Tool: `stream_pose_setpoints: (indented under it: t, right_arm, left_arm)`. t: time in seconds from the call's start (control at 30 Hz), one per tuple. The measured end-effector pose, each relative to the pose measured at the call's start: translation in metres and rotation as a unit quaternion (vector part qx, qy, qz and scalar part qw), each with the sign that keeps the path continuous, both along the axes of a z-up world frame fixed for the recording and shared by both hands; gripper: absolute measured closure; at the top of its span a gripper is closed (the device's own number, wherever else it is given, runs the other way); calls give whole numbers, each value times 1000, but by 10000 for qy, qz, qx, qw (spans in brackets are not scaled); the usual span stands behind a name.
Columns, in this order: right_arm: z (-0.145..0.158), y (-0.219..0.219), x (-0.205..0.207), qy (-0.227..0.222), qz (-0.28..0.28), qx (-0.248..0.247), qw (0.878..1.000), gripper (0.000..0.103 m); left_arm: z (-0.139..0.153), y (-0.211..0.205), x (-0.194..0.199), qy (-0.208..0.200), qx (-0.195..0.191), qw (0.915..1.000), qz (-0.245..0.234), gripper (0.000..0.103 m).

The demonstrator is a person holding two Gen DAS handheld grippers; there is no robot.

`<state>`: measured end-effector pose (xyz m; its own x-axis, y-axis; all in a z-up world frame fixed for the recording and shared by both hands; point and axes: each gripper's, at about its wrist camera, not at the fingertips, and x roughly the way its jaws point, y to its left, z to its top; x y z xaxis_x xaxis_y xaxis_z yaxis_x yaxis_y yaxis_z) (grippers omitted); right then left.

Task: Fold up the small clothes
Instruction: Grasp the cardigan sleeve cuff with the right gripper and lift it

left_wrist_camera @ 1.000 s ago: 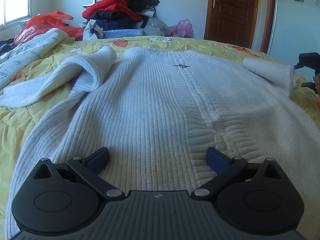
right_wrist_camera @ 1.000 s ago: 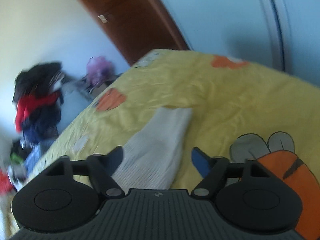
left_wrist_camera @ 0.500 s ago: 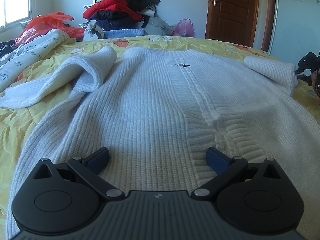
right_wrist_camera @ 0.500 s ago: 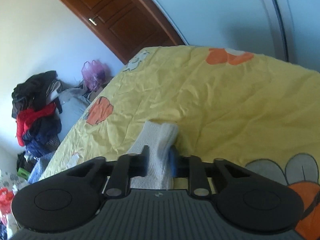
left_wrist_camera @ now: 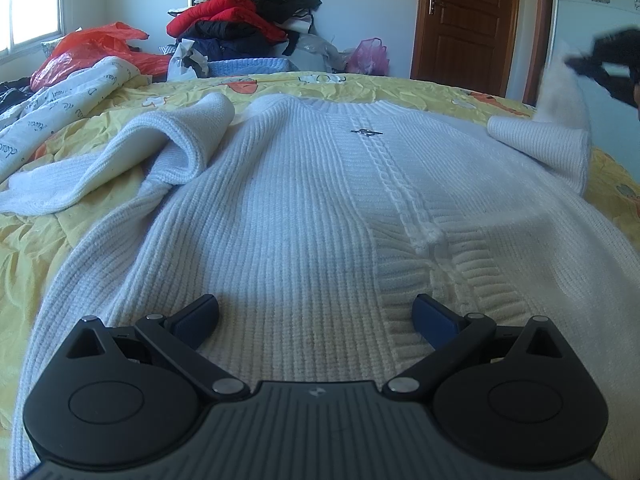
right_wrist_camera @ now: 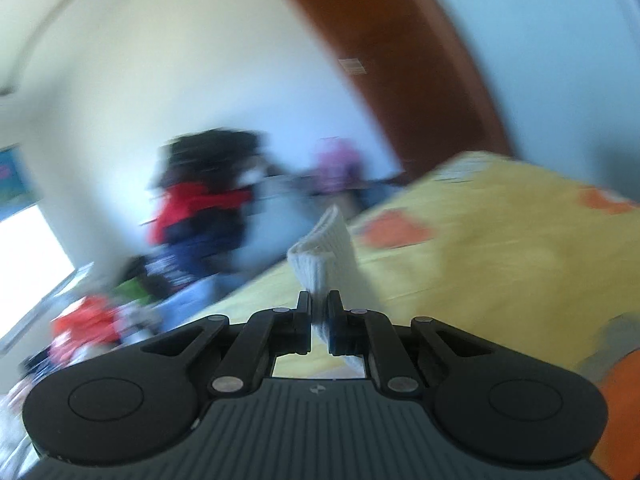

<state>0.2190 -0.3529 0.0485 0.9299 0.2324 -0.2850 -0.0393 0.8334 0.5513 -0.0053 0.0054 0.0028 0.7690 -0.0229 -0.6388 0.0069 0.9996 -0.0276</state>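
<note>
bed: yellow sheet (left_wrist_camera: pixel 100 216) with orange pictures
door: brown wood (left_wrist_camera: pixel 464 20), at 1 o'clock
window: bright (left_wrist_camera: pixel 30 0), at 10 o'clock
walls: pale (left_wrist_camera: pixel 360 0)

Both tools shared one build. The left gripper (left_wrist_camera: pixel 316 316) had a matte black body: a ribbed dark grey plate in the near middle bearing a small pale logo, with a rounded black housing on each side, each marked by a shallow circular recess. Black link bars ran from silver pivot screws beside the plate out to the fingers, and smaller silver screws capped the triangular cut-outs on the housings. Its fingertips (left_wrist_camera: pixel 434 316) carried dark blue pads. The right gripper (right_wrist_camera: pixel 319 320) showed the same ribbed plate, logo, round housings, silver screws and black linkage, with blue just visible on its right pad.
</note>
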Motion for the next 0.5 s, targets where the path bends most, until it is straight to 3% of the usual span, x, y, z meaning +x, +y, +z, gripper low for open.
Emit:
stream_pose_setpoints:
  t: [0.13,0.3,0.37,0.43,0.5]
  right_arm:
    - [-4,89,-24,-148,1172,-32,9930,91]
    - [-50,176,-37,599,2191,-264,9735,91]
    - [-66,196,-38,959,2351,-630,9652,83]
    - [-69,202,-48,1090,2315,-675,9643,56]
    - [-62,191,-58,993,2234,-539,9682,39]
  left_arm:
    - [0,0,0,-4,-16,10000,8,0]
    - [1,0,0,-5,-16,10000,10,0]
    - [1,-1,0,-7,-10,10000,12,0]
    - [0,-2,1,-1,34,10000,28,0]
    - [1,-6,2,6,132,9999,55,0]
